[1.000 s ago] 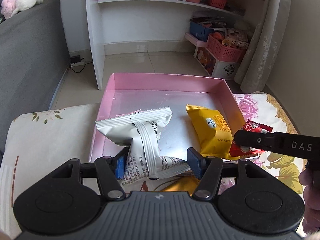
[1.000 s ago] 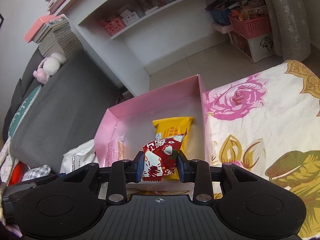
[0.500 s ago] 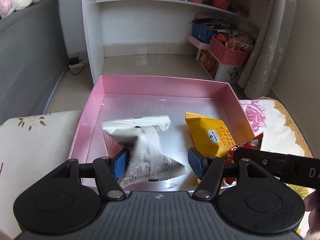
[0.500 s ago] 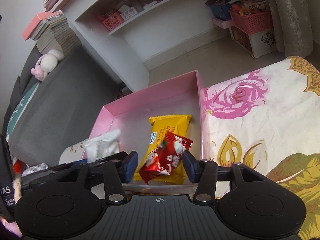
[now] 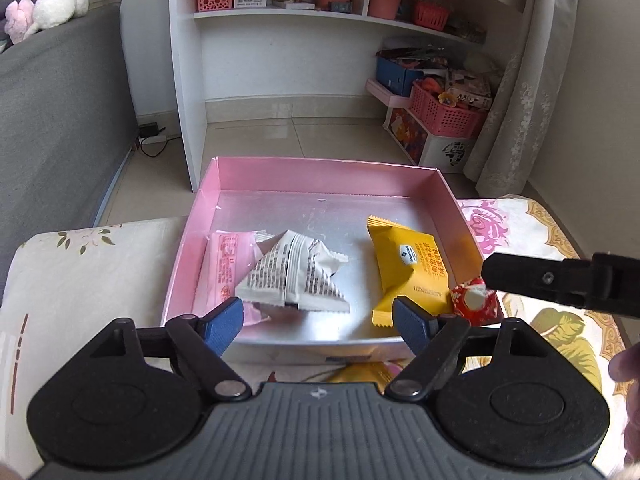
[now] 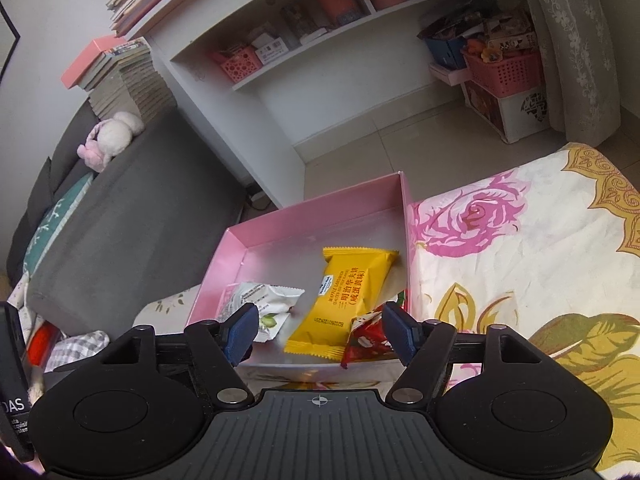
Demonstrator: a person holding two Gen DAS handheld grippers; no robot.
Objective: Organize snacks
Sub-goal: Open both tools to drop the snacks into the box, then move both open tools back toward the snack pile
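Lying loose between the opening left claw (image 5: 318,322), white packet (image 5: 296,276).

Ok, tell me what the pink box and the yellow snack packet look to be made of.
Pink box: probably coated cardboard; thin, straight folded walls with a satin pink sheen, and a silvery, faintly reflective floor that looks foil-lined. Yellow snack packet: apparently plastic film, fairly matte; crimped serrated end seals, printed text and a puffy pillow shape suggest a sealed wrapper. Neither can be confirmed by look alone.

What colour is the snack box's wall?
Pink snack box, silver floor; left wrist view shows it best.
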